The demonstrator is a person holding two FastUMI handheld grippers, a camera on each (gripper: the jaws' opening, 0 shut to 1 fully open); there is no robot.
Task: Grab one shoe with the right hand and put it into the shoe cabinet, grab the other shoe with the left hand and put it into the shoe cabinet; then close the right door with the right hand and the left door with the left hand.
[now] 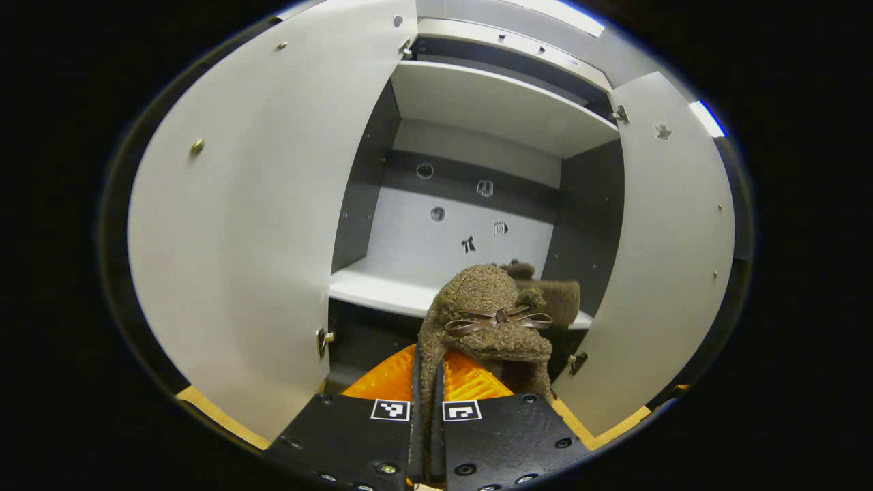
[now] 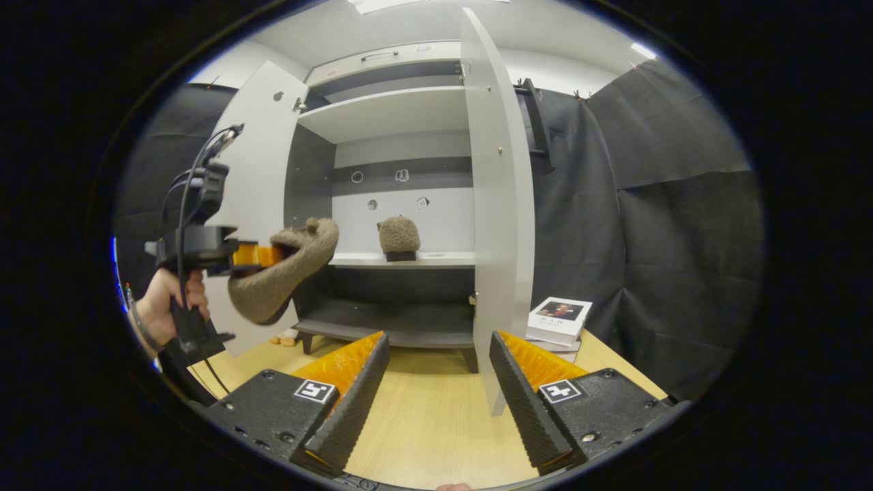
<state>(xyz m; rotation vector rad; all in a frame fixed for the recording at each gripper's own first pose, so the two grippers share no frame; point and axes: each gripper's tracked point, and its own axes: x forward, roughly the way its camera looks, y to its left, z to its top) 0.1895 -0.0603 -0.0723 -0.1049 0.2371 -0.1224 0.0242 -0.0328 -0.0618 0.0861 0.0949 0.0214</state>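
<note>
Closest to the lens in the left gripper view, the left gripper [image 1: 426, 436] has its two fingers pressed together on the edge of a fuzzy brown shoe [image 1: 487, 314] with a small bow, which it holds up in front of the open shoe cabinet [image 1: 505, 109]. Seen from the right gripper view, that same shoe hangs from the left gripper just outside the cabinet's front, beside the left door [image 1: 239, 225], not yet over any shelf.

Nearest in the right gripper view, the right gripper [image 2: 436, 389] stands wide apart with nothing between its fingers, low over the wooden floor [image 2: 423, 423] in front of the cabinet. Beyond it, the first shoe [image 2: 399, 235] already sits on the middle shelf [image 2: 443, 259], toward the back (so the right hand's placing looks finished). A stack of books [image 2: 558, 320] lies on the floor just beside the right door [image 2: 494, 204].

By my reading, the task is about halfway: one shoe stowed, the second carried but still outside. Left to do are setting that shoe on a shelf, then swinging shut the right door and the left door, both of which stand fully open.
</note>
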